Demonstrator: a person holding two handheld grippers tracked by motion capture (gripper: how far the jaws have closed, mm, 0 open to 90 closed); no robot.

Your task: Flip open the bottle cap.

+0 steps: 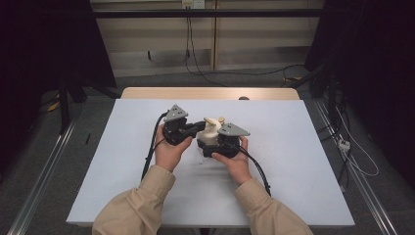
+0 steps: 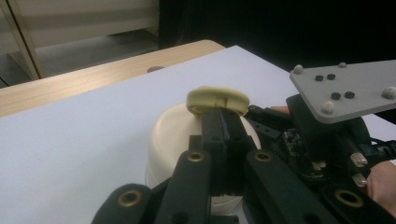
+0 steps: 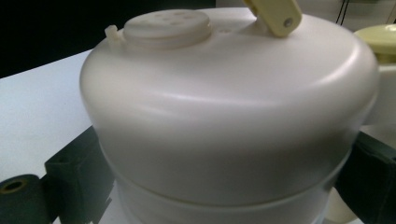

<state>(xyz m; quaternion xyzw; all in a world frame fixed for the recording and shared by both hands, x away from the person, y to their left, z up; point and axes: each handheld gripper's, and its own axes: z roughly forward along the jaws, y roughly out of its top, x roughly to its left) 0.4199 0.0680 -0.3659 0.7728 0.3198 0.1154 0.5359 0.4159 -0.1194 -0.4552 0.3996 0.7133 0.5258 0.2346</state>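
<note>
Two hand-held grippers meet over a cream lidded container (image 1: 211, 133) at the middle of a white-covered table (image 1: 293, 161).

From above, the left gripper (image 1: 198, 126) reaches across towards the right gripper (image 1: 209, 147), the container between them, its details too small to read. The left gripper view shows its jaws pressed together just below a pale yellow knob (image 2: 217, 100) on the container's domed lid (image 2: 173, 128); whether they pinch part of it is hard to say. The right gripper view shows its jaws spread wide and clamped on either side of the container's body (image 3: 224, 154), and a round perforated cap (image 3: 166, 23) on the lid. Contents are hidden.
</note>
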